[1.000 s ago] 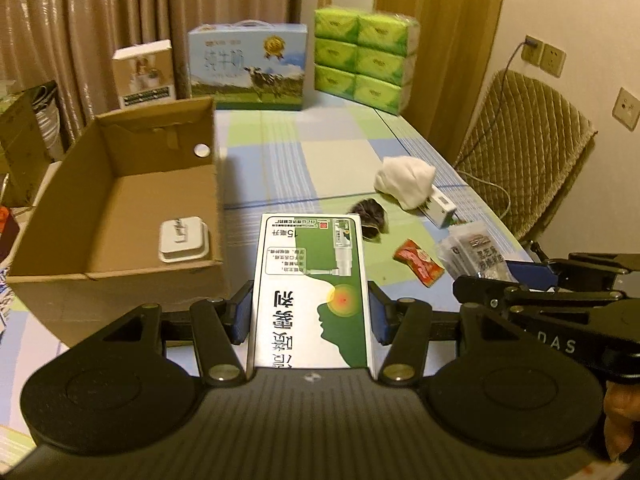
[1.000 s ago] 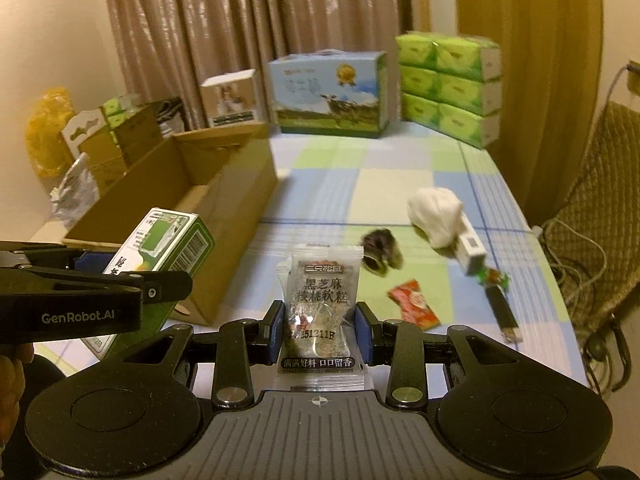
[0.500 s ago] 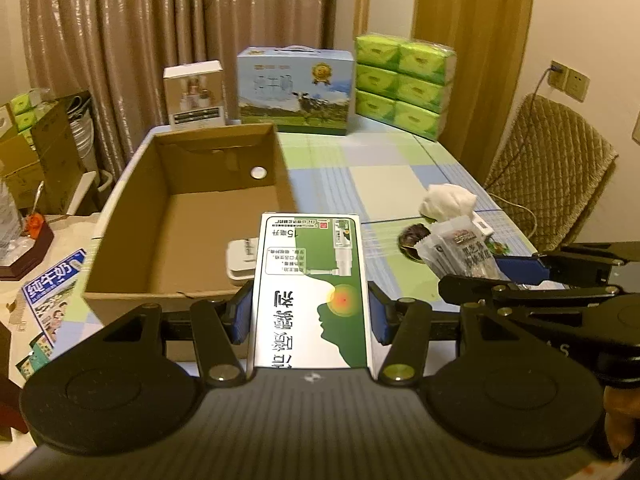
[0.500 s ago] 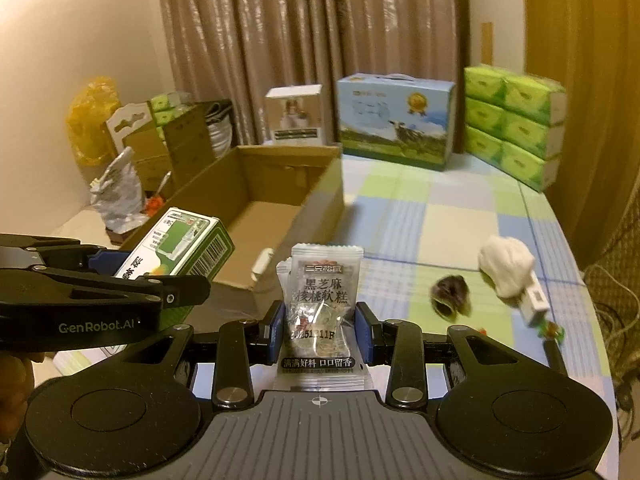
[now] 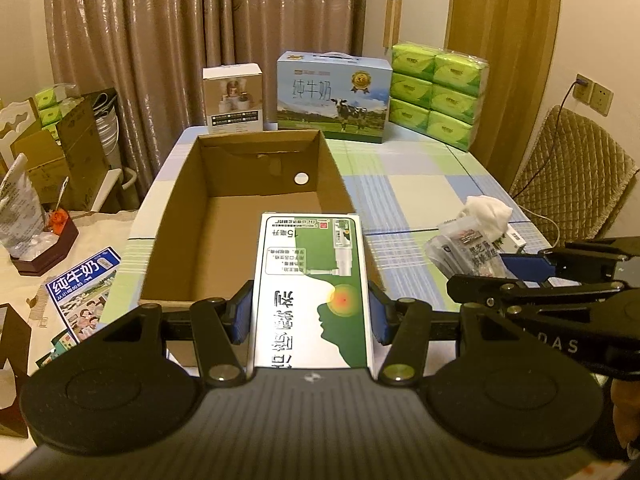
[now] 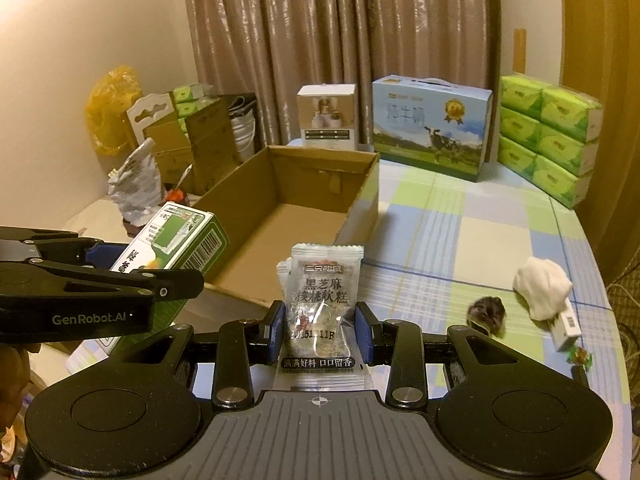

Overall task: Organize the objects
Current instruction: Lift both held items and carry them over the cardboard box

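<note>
My left gripper [image 5: 310, 316] is shut on a green and white medicine box [image 5: 312, 280] and holds it over the near edge of the open cardboard box [image 5: 240, 216]. The medicine box also shows in the right wrist view [image 6: 172, 240], at the left. My right gripper [image 6: 320, 328] is shut on a clear snack packet [image 6: 320, 300] with black print, held above the table to the right of the cardboard box [image 6: 304, 208]. The packet also shows in the left wrist view [image 5: 468, 252]. The part of the cardboard box floor that shows is bare.
A white crumpled cloth [image 6: 542, 288], a dark round thing [image 6: 486, 312], a small white box [image 6: 566, 326] and a wrapped candy [image 6: 578, 358] lie on the checked tablecloth [image 6: 460, 232]. A milk carton case [image 5: 334, 98], green tissue packs [image 5: 438, 92] and a small white box [image 5: 232, 98] stand at the back.
Both grippers have moved left and back with their loads, so the cardboard box now lies straight ahead of the left gripper. The white item seen earlier in the box is now hidden.
</note>
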A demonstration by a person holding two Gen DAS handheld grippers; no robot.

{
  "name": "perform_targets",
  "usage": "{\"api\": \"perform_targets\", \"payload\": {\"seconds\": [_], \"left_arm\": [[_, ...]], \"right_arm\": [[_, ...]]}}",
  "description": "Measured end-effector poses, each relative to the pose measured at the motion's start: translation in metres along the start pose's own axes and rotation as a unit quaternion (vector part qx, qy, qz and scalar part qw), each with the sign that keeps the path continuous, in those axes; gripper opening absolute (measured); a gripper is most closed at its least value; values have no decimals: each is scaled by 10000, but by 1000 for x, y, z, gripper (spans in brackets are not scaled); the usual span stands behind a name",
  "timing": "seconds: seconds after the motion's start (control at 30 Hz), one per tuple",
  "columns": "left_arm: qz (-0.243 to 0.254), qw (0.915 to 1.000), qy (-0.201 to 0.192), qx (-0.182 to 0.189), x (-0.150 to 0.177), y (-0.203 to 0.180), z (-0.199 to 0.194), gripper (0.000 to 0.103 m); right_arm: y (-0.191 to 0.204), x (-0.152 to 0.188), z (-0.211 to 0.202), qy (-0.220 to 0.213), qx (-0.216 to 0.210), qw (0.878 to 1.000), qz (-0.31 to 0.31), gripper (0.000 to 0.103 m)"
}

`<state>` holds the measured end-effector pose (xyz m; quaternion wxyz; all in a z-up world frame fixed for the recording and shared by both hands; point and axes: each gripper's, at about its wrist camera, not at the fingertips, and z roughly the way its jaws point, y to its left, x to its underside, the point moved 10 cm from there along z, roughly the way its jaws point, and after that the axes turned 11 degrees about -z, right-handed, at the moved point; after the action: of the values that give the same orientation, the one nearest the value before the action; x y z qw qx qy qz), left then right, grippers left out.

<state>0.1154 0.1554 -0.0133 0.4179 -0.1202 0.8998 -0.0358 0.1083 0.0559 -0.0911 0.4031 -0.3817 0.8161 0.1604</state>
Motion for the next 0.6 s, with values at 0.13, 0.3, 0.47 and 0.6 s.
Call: {"api": "perform_targets", "payload": {"seconds": [0.13, 0.3, 0.47, 0.6], "left_arm": [[-27, 10000, -3, 5, -8, 13, 2, 50], [-33, 10000, -42, -55, -29, 35, 7, 50], [-1, 9999, -51, -163, -49, 55, 20, 50], [-32, 9999, 10, -166, -61, 69, 36, 50]], "right_arm": [[3, -15, 9, -47, -48, 10000, -47, 34], [4, -37, 27, -98, -130, 9999, -17, 34], [6, -52, 53, -11, -242, 9997, 26, 34], [5, -61, 73, 54, -291, 9995, 69, 34]]}}
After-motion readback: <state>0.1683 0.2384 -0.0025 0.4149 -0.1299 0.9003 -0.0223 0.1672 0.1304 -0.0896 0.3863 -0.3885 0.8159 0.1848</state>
